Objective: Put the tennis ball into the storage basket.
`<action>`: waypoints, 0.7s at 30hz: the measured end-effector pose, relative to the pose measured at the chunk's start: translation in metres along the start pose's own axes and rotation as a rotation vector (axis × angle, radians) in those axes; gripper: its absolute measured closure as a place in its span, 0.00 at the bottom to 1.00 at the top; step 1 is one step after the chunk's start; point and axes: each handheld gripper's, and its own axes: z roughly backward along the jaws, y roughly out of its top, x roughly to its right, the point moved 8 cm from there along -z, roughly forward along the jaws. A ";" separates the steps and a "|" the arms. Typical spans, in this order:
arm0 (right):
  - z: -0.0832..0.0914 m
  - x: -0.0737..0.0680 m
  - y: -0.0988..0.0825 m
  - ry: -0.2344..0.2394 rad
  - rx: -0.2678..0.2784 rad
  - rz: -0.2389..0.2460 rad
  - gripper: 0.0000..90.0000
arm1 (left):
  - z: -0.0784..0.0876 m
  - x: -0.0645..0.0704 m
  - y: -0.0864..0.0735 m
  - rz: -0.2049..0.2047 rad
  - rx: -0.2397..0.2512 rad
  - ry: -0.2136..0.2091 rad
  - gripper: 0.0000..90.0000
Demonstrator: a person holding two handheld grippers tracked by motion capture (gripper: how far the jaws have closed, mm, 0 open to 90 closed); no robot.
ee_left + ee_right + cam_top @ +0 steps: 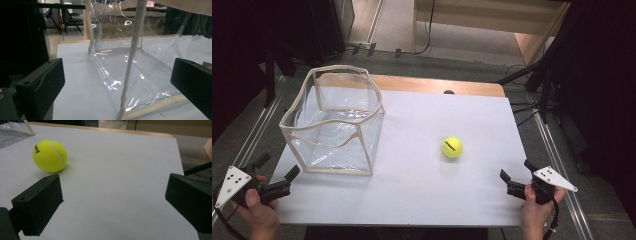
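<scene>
A yellow tennis ball (452,147) rests on the white table top (432,185), right of centre; in the right gripper view the ball (50,156) lies ahead and to the left of the jaws. A clear plastic bin with beige trim (335,121) stands upright at the table's left; its near corner (130,75) fills the left gripper view. My left gripper (276,168) is open at the table's front left corner, just short of the bin. My right gripper (518,169) is open at the front right edge, a hand's length from the ball. Both hold nothing.
The white top covers a wooden table whose far edge (437,84) shows behind it. Dark stands and cables (542,80) crowd the floor at the right, and a metal rail (249,137) runs along the left.
</scene>
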 end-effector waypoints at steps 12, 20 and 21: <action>-0.021 -0.035 0.024 0.125 -0.081 0.133 0.02 | -0.001 0.001 0.000 -0.004 -0.003 -0.009 0.00; -0.033 -0.044 0.037 0.165 -0.125 0.146 0.00 | -0.001 0.002 -0.001 -0.002 -0.001 -0.013 0.00; -0.034 -0.045 0.038 0.175 -0.131 0.147 0.00 | -0.001 0.002 -0.001 -0.004 -0.003 -0.014 0.00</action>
